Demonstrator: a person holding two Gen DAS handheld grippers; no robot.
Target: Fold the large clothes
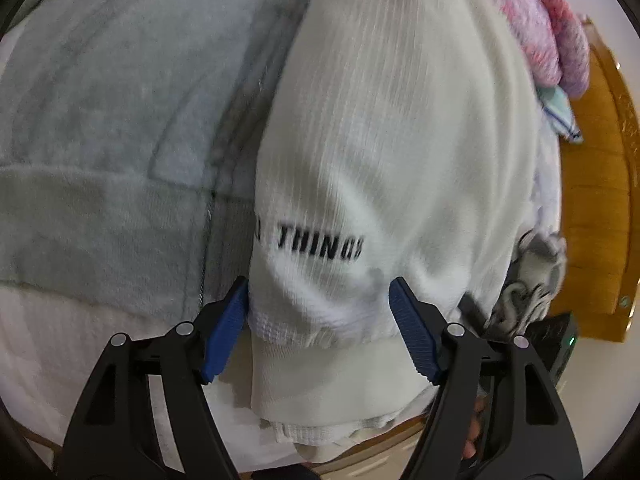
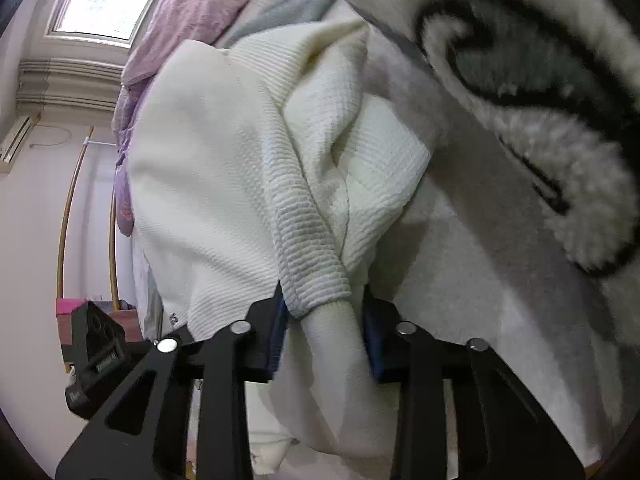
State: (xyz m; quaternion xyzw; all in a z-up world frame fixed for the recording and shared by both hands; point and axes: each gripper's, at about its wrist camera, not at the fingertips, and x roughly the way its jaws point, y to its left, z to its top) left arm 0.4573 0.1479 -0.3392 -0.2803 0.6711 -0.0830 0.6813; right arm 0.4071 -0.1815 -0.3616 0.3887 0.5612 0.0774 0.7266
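A white ribbed sweater (image 1: 400, 140) with black lettering lies over the bedding. My left gripper (image 1: 320, 320) is open. Its blue pads (image 1: 224, 328) stand wide on either side of the sweater's lower edge, and the cloth between them lies loose. In the right wrist view the same sweater (image 2: 208, 184) bunches toward a ribbed band (image 2: 308, 248). My right gripper (image 2: 324, 320) is shut on that band, which is pinched into a narrow roll between its dark pads (image 2: 276, 336).
A pale grey fleece cover (image 1: 100, 120) lies left of the sweater. A pink-purple fluffy blanket (image 1: 556, 28) and a wooden bed frame (image 1: 596, 208) are to the right. A shaggy grey-and-white throw (image 2: 560, 140) lies close on the right. A window (image 2: 104, 4) is at far left.
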